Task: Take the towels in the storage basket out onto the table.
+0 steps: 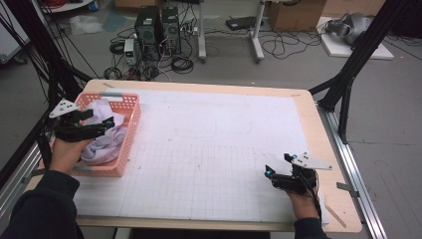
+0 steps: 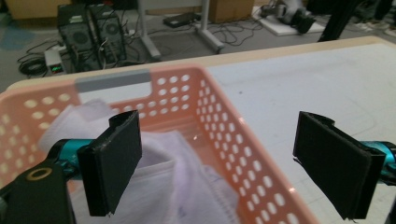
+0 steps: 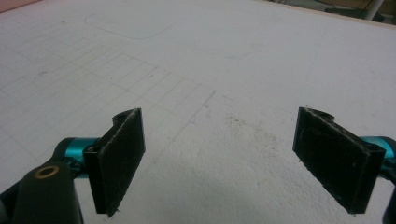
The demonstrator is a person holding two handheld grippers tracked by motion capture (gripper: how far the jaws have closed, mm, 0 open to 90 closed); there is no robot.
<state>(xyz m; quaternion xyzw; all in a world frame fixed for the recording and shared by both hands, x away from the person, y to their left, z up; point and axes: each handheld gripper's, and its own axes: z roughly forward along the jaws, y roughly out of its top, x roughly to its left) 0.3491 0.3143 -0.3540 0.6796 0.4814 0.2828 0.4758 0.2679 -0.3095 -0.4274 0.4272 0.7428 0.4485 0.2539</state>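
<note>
In the high view, my left gripper (image 1: 102, 124) sits at the left of the frame, over the pink basket (image 1: 130, 130) that stands on the table's (image 1: 308, 114) left edge. My right gripper (image 1: 271, 174) sits at the lower right of the frame, low over the white gridded sheet (image 1: 214, 149), well apart from the basket.

The high view gives both grippers at once but is too coarse to read their jaw gaps. The left gripper view settles this for my left gripper (image 2: 217, 163): its 2 jaws stand wide apart with nothing between them. One jaw hangs above the basket's inside; the other lies beyond the basket's near wall, over the sheet. The right gripper view does the same for my right gripper (image 3: 233, 158): 2 jaws spread wide, holding nothing, over bare sheet bearing faint grid lines and a few small specks.

The basket (image 2: 224, 135) is perforated, with a grey handle strip on its far rim at the upper left of the left gripper view. It holds 1 bundle of white cloth (image 2: 163, 182), crumpled and lying against the bottom and the left-hand wall. In the high view the cloth (image 1: 107, 137) takes up most of the basket's inside, directly under my left gripper. Whether that gripper touches the cloth I cannot tell.
</note>
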